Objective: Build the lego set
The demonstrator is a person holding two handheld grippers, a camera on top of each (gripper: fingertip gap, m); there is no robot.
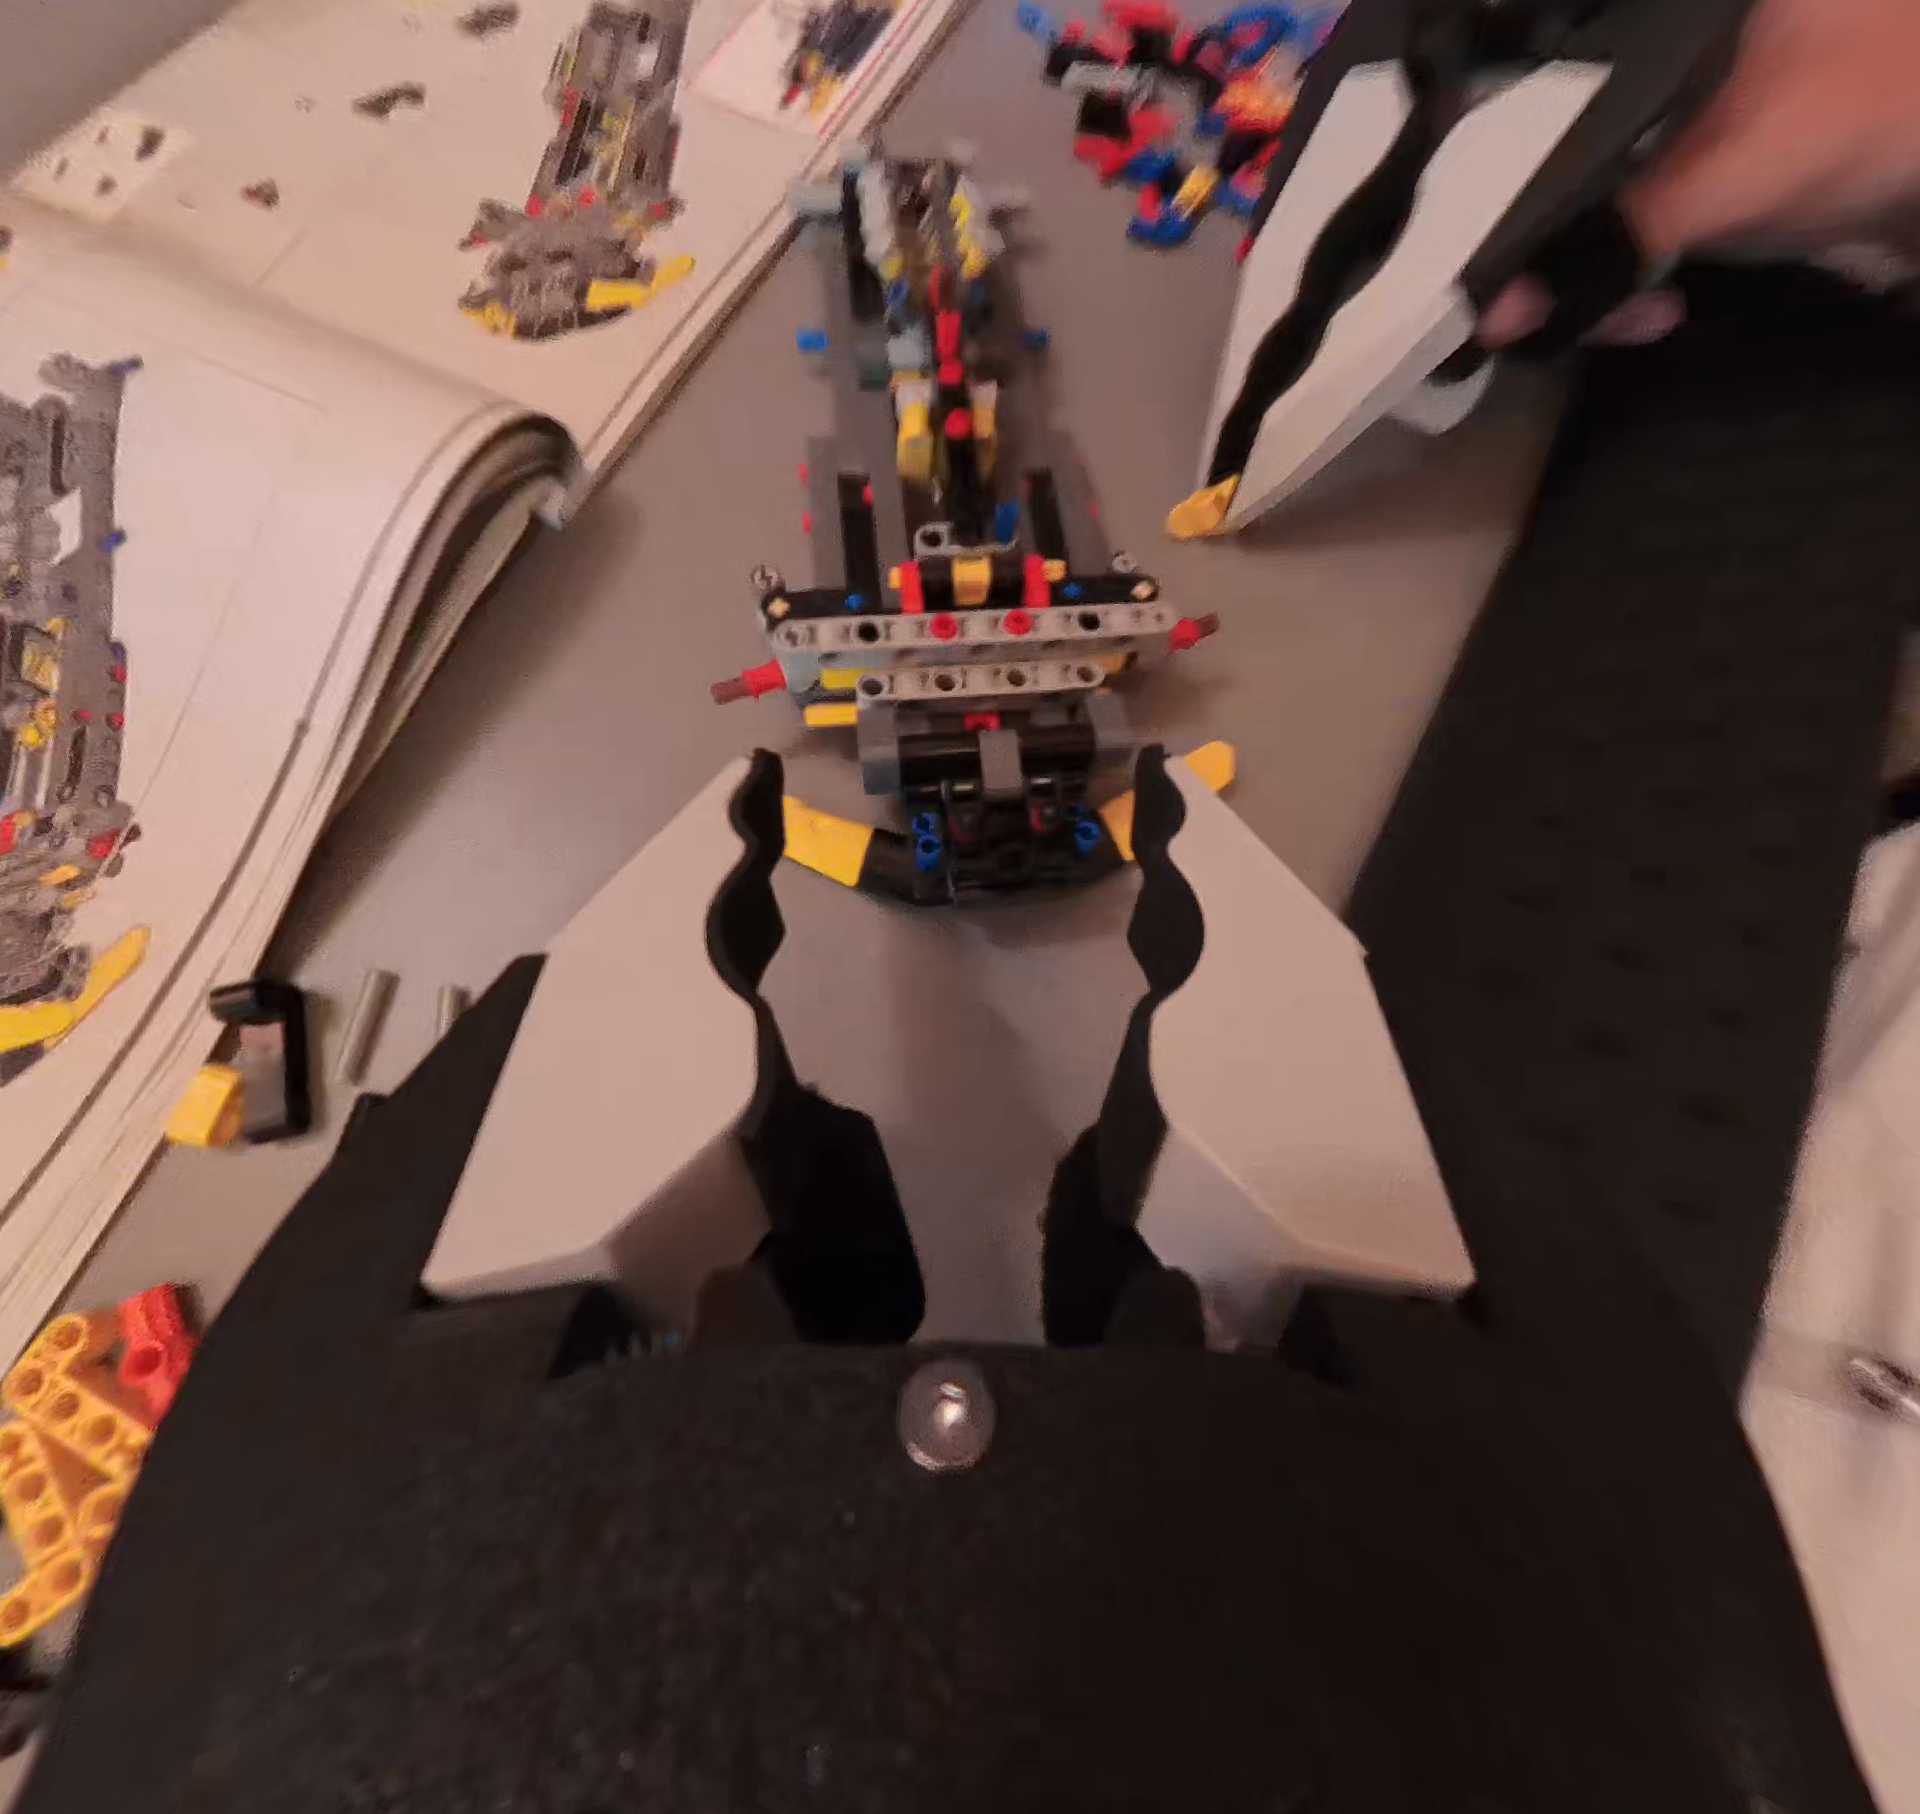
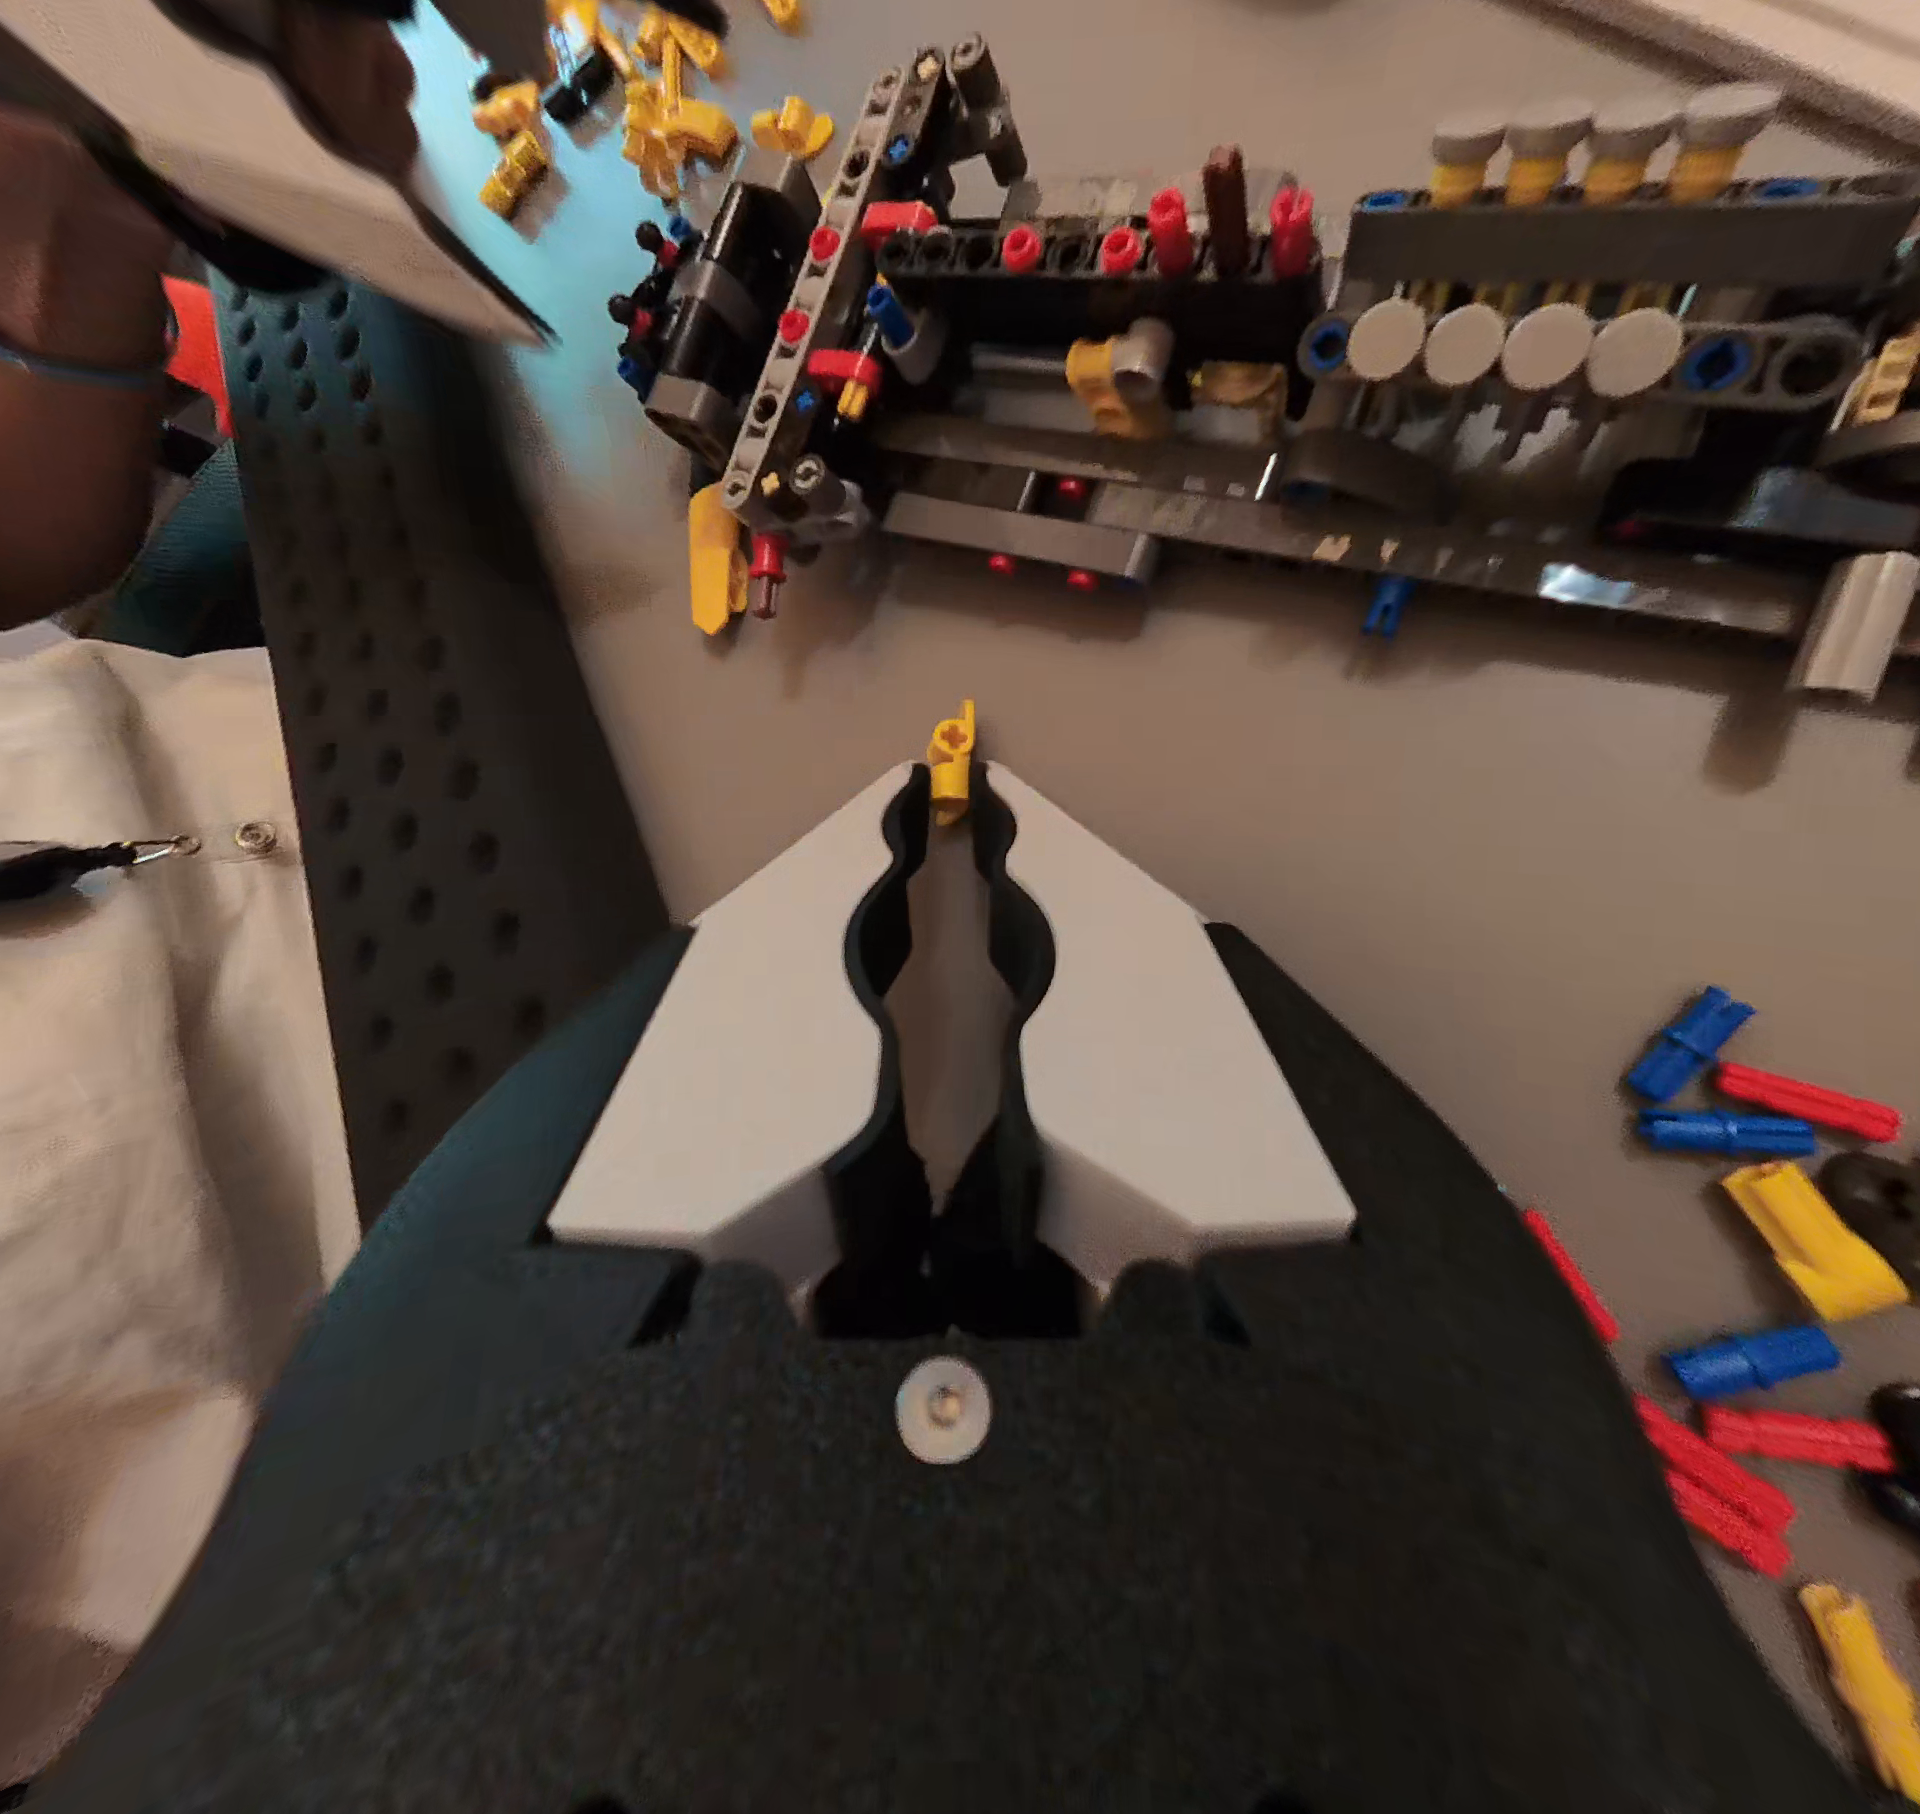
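Two grippers: right gripper (image 2: 951, 777) pinched on yellow connector (image 2: 952, 756); left gripper (image 1: 956, 777) wide open, empty, near chassis (image 1: 956, 621). Instruction booklet (image 1: 312, 310) only in left view.

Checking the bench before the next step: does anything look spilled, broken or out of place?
Nothing stands out. The lego chassis lies flat and whole; loose pieces are just scattered around. The right gripper pinches a small yellow connector.

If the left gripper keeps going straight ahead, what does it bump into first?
Probably the near end of the lego model, right between the open left gripper fingertips. Depth is hard to judge.
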